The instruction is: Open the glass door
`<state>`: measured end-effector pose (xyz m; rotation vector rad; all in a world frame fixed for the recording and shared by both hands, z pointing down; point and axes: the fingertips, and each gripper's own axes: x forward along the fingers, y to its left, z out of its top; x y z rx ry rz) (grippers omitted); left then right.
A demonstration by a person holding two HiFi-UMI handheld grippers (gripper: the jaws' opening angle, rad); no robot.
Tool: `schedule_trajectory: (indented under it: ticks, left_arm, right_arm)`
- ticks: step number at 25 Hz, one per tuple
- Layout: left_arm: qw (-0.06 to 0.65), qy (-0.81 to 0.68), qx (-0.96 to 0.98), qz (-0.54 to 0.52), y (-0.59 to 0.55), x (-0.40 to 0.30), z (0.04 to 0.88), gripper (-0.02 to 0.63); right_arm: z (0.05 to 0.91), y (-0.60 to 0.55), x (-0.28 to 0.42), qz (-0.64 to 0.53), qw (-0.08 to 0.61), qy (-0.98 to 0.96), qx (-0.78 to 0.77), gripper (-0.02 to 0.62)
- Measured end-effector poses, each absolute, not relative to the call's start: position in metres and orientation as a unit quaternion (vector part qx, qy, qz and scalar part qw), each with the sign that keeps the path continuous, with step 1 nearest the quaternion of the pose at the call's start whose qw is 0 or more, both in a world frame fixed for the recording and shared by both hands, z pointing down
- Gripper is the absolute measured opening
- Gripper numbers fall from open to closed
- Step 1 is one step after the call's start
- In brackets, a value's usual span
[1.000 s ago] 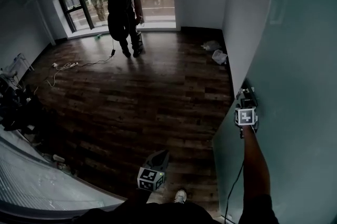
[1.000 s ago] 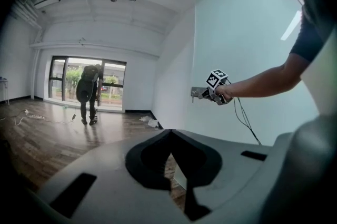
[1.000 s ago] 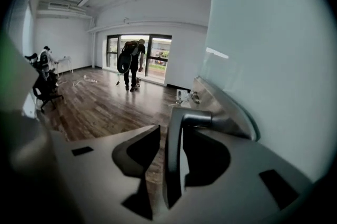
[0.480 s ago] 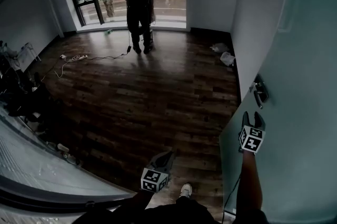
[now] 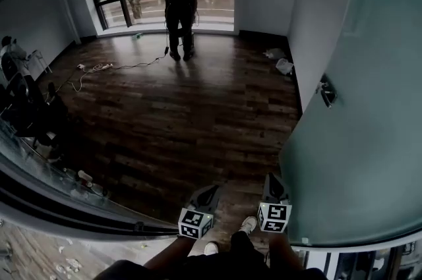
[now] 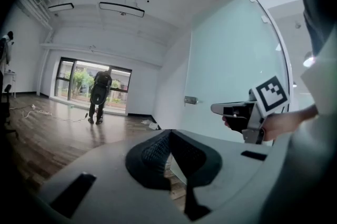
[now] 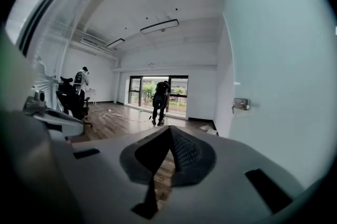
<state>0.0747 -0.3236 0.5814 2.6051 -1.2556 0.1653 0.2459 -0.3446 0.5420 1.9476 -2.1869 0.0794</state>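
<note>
Door (image 5: 359, 140): open — handle (image 5: 326, 91) free.
Right gripper (image 5: 273, 180): jaws just closed, empty, well off handle.
Left gripper (image 5: 208, 192): closed, empty.
Technique: hold both clear of handle — door likely done.

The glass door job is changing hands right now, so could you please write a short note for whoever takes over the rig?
Left claw: shut, empty, held low.
Right claw: jaws have just closed with nothing between them; it is held low, well clear of the door handle.
Glass door: stands swung open on the right, with the room in full view past its edge.
Done: the door looks open and neither claw is on it.
Left: probably nothing, unless it must open wider.
</note>
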Motion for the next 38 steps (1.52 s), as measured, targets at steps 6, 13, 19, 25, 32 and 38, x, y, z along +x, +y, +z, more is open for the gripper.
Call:
schedule_trajectory:
  ticks: [6, 13, 19, 25, 32, 38]
  left_arm:
    - [0.124, -0.421, 0.897, 0.050, -0.265, 0.060, 0.570, 0.006]
    - [0.106, -0.412, 0.904, 0.049, -0.195, 0.080, 0.559, 0.006]
    - [0.089, -0.425, 0.900, 0.044, -0.116, 0.114, 0.566, 0.006]
    - [0.105, -0.411, 0.904, 0.051, -0.025, 0.157, 0.568, 0.006]
    - [0.106, -0.409, 0.904, 0.064, 0.058, 0.162, 0.571, 0.006]
    - [0.090, -0.418, 0.902, 0.064, 0.095, 0.149, 0.567, 0.006]
  right_arm:
    - [0.532, -0.264, 0.195, 0.032, 0.083, -0.762, 0.641, 0.018]
    - [0.530, -0.187, 0.209, 0.020, 0.079, -0.760, 0.645, 0.018]
    - [0.525, -0.092, 0.245, -0.013, 0.071, -0.765, 0.640, 0.018]
    - [0.538, -0.007, 0.282, -0.006, 0.078, -0.761, 0.644, 0.018]
    - [0.552, 0.069, 0.289, 0.014, 0.076, -0.757, 0.649, 0.018]
    - [0.548, 0.108, 0.276, 0.005, 0.066, -0.759, 0.648, 0.018]
